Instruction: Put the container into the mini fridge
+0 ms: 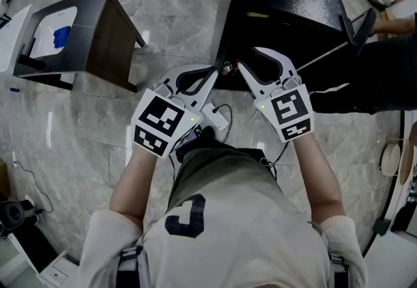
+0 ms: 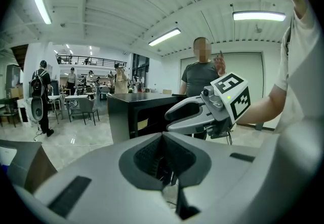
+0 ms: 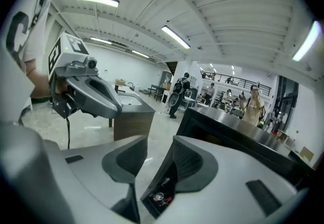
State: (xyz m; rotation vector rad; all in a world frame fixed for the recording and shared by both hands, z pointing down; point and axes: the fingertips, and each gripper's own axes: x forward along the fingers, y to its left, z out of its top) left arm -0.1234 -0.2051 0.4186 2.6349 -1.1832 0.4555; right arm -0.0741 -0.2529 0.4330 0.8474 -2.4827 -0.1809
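While standing on the grey tiled floor (image 1: 78, 143), holding the left gripper (image 1: 215, 73) and the right gripper (image 1: 250, 60) side by side near the torso. Keeping the left jaws clenched together on nothing; keeping the right jaws released, parted and empty. Facing the black mini fridge (image 1: 287, 0), just beyond the gripper tips. Leaving the white container (image 1: 42, 36), with something blue inside, resting on the dark side table (image 1: 114, 39) at far left, well apart from both grippers.
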